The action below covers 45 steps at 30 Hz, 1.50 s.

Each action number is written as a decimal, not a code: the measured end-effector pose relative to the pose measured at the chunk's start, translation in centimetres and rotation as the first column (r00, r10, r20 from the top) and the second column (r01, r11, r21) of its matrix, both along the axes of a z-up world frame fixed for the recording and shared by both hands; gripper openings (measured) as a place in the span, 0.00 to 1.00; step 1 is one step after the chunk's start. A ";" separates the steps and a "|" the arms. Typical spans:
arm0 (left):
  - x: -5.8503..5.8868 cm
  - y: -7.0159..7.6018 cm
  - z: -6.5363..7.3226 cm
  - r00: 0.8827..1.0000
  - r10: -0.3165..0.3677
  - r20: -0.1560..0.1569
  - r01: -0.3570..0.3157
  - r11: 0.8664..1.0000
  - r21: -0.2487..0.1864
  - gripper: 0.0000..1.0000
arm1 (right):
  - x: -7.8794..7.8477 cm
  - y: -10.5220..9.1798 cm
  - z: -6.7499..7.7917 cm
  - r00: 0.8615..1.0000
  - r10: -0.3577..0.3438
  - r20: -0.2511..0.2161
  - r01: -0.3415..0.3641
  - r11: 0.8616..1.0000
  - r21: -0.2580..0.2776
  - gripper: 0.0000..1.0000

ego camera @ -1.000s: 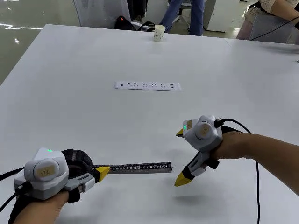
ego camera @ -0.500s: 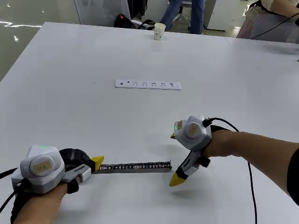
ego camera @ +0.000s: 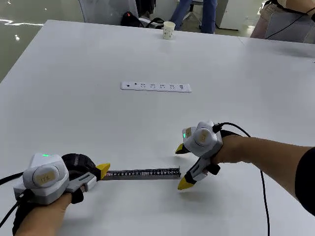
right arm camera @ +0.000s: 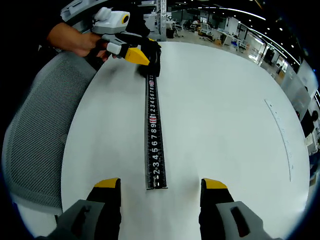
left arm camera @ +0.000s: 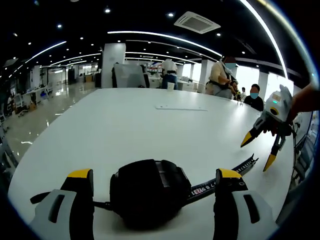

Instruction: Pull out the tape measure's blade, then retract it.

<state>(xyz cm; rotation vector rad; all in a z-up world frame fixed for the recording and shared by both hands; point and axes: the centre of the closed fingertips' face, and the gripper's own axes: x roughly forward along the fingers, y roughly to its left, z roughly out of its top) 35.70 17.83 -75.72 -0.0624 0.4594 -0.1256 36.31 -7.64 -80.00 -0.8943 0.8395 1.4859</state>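
Note:
The black tape measure case (ego camera: 78, 163) rests on the white table (ego camera: 147, 128) at the near left, and my left gripper (ego camera: 91, 169) is shut on it. In the left gripper view the case (left arm camera: 150, 192) sits between the two yellow-tipped jaws. The blade (ego camera: 142, 173) lies flat on the table and reaches right to its end hook (right arm camera: 156, 182). My right gripper (right arm camera: 161, 183) is open, one jaw on each side of the blade's end without touching it. In the head view the right gripper (ego camera: 181, 166) stands at the blade's right end.
A white power strip (ego camera: 155, 88) lies mid-table, and a paper cup (ego camera: 169, 30) stands near the far edge. People stand and sit beyond the table. A grey mesh chair back (right arm camera: 35, 140) is at the near side. A black cable (ego camera: 263, 182) trails from the right gripper.
My right gripper has moved left and down until its open jaws straddle the blade's end. The blade's length and the left gripper's hold look unchanged.

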 end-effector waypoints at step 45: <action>0.2 0.4 -0.2 1.000 0.012 0.000 -0.012 1.000 0.006 0.94 | -0.4 -0.5 -0.9 0.985 0.172 -0.004 -0.169 0.961 -0.219 0.11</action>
